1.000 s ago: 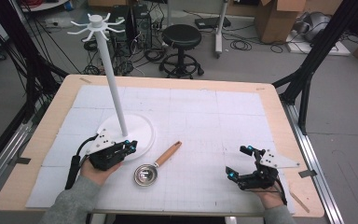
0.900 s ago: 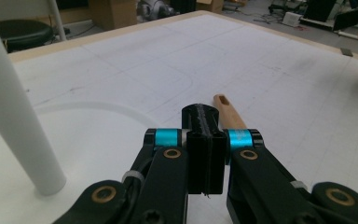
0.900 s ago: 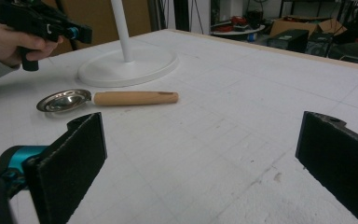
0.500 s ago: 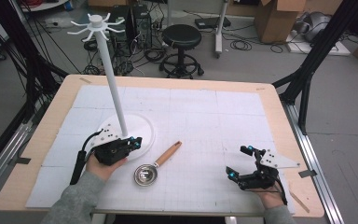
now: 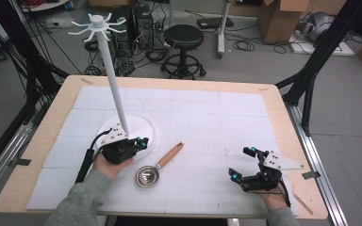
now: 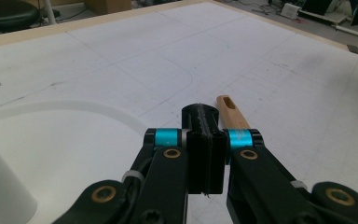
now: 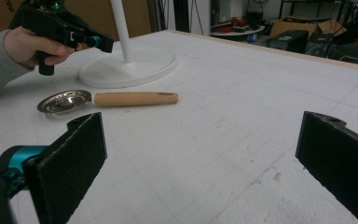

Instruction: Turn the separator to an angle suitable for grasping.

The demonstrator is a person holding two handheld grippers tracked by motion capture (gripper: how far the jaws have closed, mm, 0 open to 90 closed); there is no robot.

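A metal scoop with a wooden handle (image 5: 159, 164) lies on the white mat near the front middle, bowl (image 7: 64, 101) toward the person and handle (image 6: 231, 110) pointing away to the right. My left gripper (image 5: 141, 142) is shut with nothing in it, hovering over the front edge of the stand's round base (image 5: 146, 127), just left of the handle. Its jaws press together in the left gripper view (image 6: 206, 135). My right gripper (image 5: 242, 162) rests wide open at the front right, well away from the scoop, its jaws far apart (image 7: 200, 154).
A tall white stand (image 5: 112, 75) with hooks at its top (image 5: 96, 21) rises from the round base at the table's left. The white mat (image 5: 217, 122) covers the wooden table. A stool (image 5: 184, 37), boxes and cables lie beyond the far edge.
My left gripper has moved slightly right and forward, toward the scoop's handle. The right gripper and the scoop have stayed put.
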